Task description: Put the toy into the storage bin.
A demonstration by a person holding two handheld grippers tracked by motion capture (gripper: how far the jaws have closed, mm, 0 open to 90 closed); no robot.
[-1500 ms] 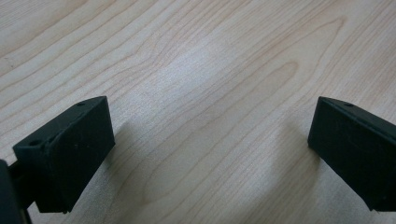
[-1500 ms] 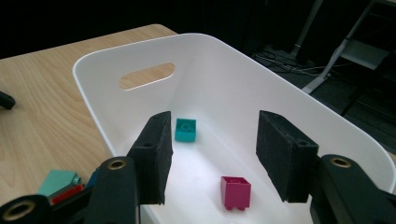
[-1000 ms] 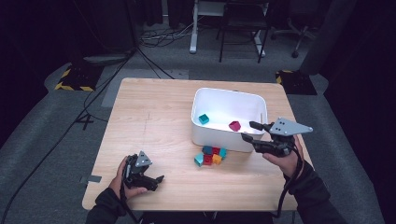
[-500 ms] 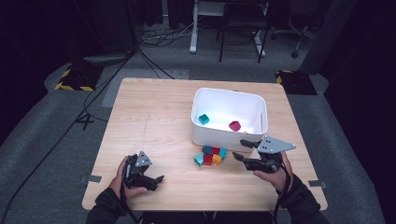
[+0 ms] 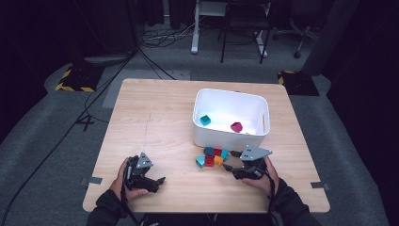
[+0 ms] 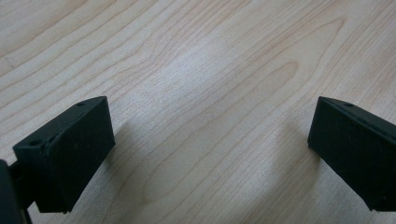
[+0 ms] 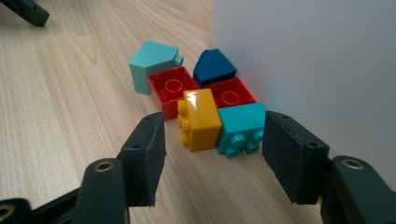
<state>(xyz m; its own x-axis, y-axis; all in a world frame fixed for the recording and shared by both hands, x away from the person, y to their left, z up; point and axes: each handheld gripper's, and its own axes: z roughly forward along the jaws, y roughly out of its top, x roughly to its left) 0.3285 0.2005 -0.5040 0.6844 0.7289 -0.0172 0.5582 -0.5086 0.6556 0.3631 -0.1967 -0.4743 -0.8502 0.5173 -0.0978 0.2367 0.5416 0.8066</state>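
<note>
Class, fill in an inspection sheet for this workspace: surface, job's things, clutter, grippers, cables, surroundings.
Surface: wooden table, bare wood.
Job's things: toy bricks clustered beside white bin; teal brick and magenta brick inside it.
Clutter: nothing seen.
Grippers: right hand-held gripper open, jaws just been opening, yellow brick and teal brick ahead; left hand-held gripper open over bare wood.
Cables: black cables on floor.
Surroundings: grey carpet, chair.

white bin [image 7: 327, 56] cut off by right gripper view's top, right edges.
</note>
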